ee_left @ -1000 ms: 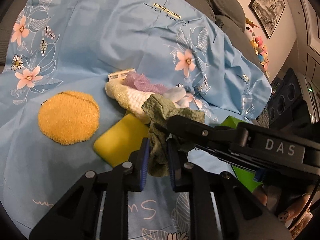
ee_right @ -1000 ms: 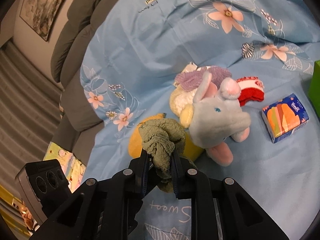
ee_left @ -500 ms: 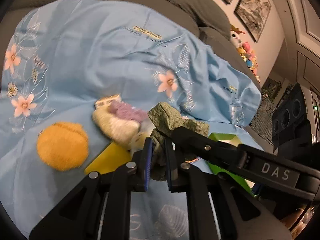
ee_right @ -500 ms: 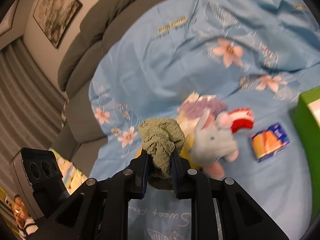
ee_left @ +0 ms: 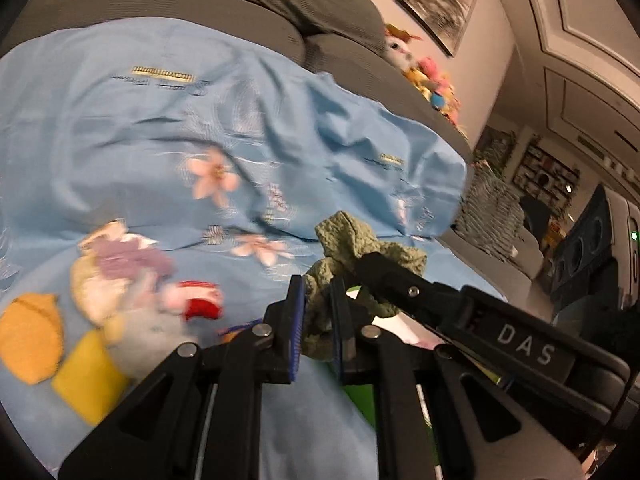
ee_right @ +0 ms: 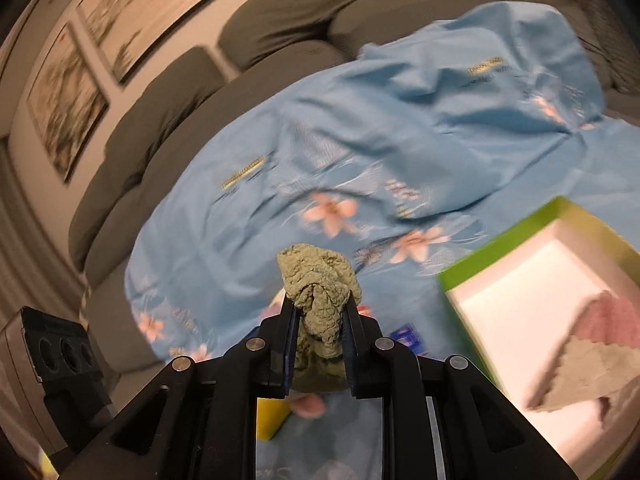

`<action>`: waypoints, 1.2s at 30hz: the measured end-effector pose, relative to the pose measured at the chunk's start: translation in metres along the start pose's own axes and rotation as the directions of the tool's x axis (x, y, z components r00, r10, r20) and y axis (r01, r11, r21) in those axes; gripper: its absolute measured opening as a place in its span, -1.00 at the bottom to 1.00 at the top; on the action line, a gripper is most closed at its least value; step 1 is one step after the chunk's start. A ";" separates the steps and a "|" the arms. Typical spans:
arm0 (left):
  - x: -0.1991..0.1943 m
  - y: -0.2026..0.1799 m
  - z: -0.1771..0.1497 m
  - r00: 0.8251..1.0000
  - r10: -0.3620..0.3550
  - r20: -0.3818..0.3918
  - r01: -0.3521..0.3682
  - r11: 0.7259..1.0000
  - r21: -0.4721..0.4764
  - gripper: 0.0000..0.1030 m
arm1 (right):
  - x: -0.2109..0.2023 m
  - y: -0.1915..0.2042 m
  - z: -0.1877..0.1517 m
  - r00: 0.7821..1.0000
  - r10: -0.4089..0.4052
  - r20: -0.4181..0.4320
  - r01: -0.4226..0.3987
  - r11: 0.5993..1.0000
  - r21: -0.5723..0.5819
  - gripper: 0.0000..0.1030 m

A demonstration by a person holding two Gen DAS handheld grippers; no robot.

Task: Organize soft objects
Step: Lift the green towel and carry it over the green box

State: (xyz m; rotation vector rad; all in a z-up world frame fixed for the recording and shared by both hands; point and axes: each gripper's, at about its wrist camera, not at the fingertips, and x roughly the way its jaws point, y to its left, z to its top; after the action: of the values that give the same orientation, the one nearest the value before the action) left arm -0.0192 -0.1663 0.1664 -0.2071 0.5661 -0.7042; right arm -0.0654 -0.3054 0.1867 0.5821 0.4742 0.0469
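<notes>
Clearly, both tools pinch one crumpled green cloth (ee_left: 348, 248) held in the air above the sofa. The left tool (ee_left: 318, 312) is pressed tight on the cloth's lower end, while the right tool (ee_right: 319, 330) clamps a thicker wad of it, its finger crossing the left wrist view from the right. Between the two grips the cloth runs as a short bunched rope, its long axis roughly side to side in the left view (the free puff sticks up past the fingertips in the right wrist view).

Below lies a light blue bedsheet (ee_left: 120, 128) printed with pink flowers, spread over a grey sofa (ee_left: 256, 20). On the sheet, blurred, sit a grey plush toy (ee_left: 152, 324), an orange round pad (ee_left: 28, 336), a yellow sponge (ee_left: 86, 376) and a red-and-white knitted piece (ee_left: 200, 300). To the right in the right wrist view stands a green box (ee_right: 500, 244) with a white inside, holding folded pink and grey cloths (ee_right: 592, 352). Framed pictures (ee_right: 68, 100) hang on the wall behind the sofa.
</notes>
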 end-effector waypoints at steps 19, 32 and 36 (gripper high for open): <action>0.117 -0.084 -0.030 0.963 -0.066 -0.261 0.085 0.995 0.061 -0.83 | -0.022 -0.139 0.019 0.943 -0.333 -0.018 0.325 0.904 0.279 -0.58; 0.116 -0.081 -0.043 0.956 0.021 -0.293 0.004 0.996 0.085 0.29 | -0.017 -0.165 0.011 0.911 -0.395 -0.116 0.411 0.855 0.317 -0.49; 0.097 -0.070 -0.035 0.968 0.024 -0.249 -0.009 0.998 0.060 0.58 | -0.027 -0.157 0.015 0.923 -0.381 -0.049 0.376 0.871 0.315 0.35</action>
State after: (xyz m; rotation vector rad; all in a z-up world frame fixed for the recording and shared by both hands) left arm -0.0171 -0.2829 0.1215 -0.0588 0.7856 -0.7350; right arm -0.0973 -0.4496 0.1242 0.7969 0.5807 -0.4180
